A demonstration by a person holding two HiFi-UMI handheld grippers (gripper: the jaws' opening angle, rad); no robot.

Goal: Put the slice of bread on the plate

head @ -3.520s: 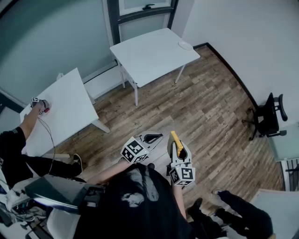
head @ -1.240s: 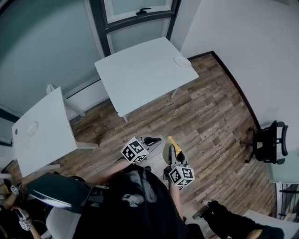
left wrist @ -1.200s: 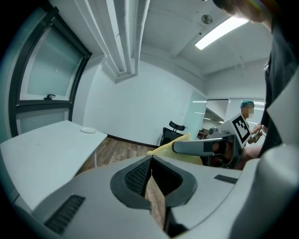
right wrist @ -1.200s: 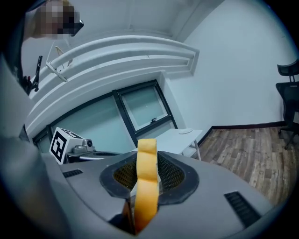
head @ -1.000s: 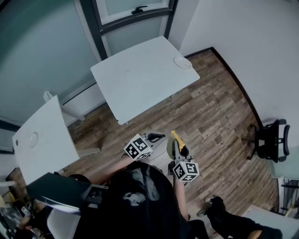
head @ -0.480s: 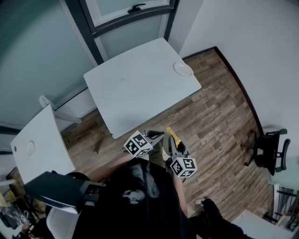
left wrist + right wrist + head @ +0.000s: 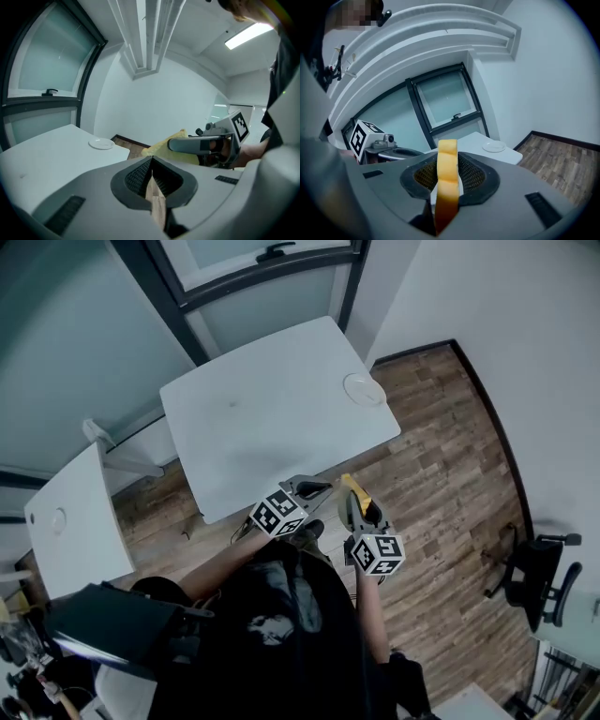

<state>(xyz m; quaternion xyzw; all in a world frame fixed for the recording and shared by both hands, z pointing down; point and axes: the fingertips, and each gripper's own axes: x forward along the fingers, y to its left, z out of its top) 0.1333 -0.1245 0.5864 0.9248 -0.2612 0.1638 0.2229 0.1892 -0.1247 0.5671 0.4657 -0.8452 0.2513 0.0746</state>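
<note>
White table (image 7: pixel 272 418) ahead, with the plate (image 7: pixel 363 388) at one o'clock near its corner. My right claw (image 7: pixel 351 491) pinches the slice of bread (image 7: pixel 446 180) upright. My left claw (image 7: pixel 312 489) is closed, seemingly empty. Soft bread could slump free mid-carry.

White table (image 7: pixel 262 418), second white table (image 7: pixel 86 542), wooden floor (image 7: pixel 441 493), black office chair (image 7: pixel 539 570)

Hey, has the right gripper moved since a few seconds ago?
Yes. The right gripper, holding the bread slice, has come forward to the near edge of the white table.
</note>
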